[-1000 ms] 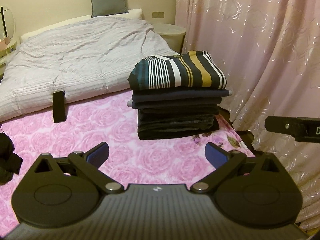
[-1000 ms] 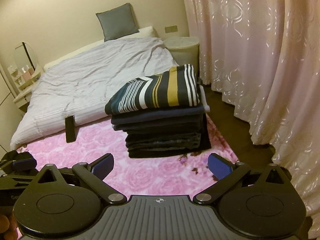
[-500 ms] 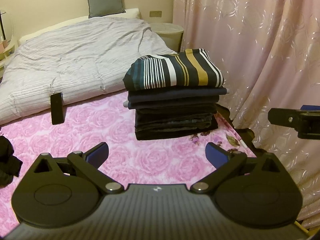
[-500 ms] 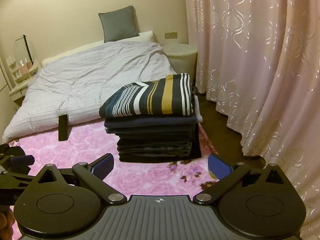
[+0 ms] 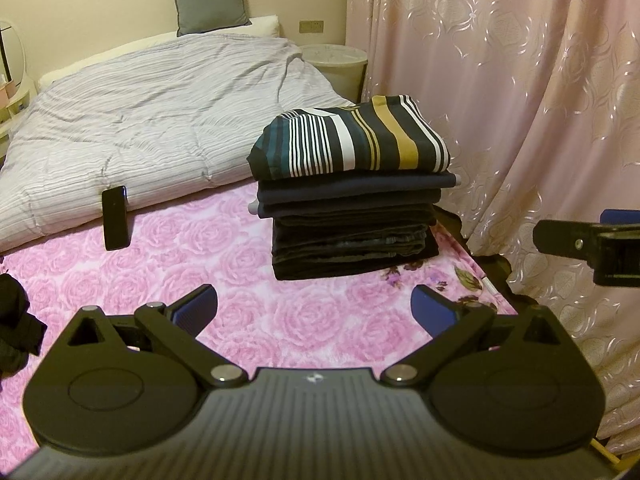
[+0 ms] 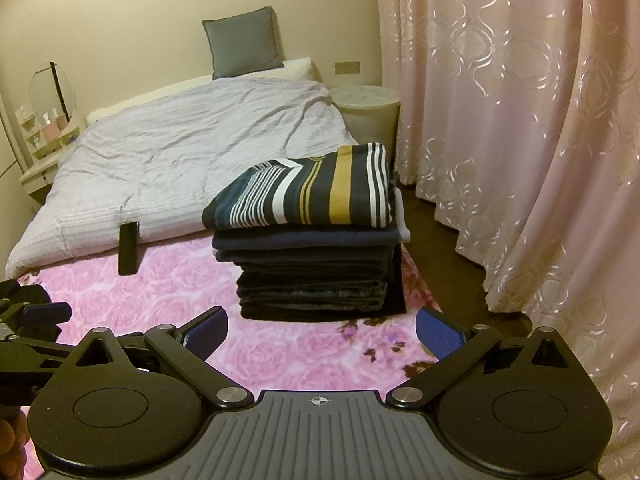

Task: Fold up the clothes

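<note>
A neat stack of folded clothes (image 5: 352, 216) stands on the pink rose-patterned blanket (image 5: 248, 280), near its right edge and in front of the grey striped duvet. On top lies a folded striped garment (image 5: 352, 140) in dark navy with white, teal and mustard bands, its folded edge facing the cameras and slightly overhanging the layers under it. Beneath it sit plain navy pieces (image 6: 308, 246), then several black ones (image 6: 316, 292), all flat and roughly squared. A crumpled black garment (image 5: 14, 328) lies unfolded at the blanket's left edge, well apart from the stack.
</note>
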`<state>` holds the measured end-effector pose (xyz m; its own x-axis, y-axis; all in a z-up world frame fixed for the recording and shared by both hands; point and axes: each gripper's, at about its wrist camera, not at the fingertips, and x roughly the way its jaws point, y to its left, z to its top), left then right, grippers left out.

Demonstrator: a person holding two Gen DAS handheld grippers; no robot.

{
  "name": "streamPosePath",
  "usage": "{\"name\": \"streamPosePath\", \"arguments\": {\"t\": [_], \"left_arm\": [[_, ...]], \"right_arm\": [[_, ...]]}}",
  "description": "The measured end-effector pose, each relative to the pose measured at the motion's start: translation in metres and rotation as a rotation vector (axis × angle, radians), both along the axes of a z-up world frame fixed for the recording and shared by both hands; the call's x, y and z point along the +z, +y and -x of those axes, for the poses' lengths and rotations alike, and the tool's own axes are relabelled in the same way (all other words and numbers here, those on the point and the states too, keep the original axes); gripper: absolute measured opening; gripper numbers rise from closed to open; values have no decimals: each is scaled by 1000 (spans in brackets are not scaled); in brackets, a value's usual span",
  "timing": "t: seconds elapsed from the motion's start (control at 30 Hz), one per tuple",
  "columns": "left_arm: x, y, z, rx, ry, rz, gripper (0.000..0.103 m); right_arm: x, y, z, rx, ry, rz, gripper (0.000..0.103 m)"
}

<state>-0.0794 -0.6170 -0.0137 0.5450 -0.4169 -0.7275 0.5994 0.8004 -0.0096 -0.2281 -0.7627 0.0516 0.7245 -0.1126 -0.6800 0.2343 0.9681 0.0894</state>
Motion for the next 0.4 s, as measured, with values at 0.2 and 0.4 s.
{"name": "streamPosePath", "arguments": {"t": [0.2,0.4], "left_arm": [[0,-3,0,-9,-3,-3,102],[-1,-8,4,-40,-19,3,102]], "right_arm": [[-1,1,0,0,4,0,102],[-3,-2,0,-2,9,-2,102]]}}
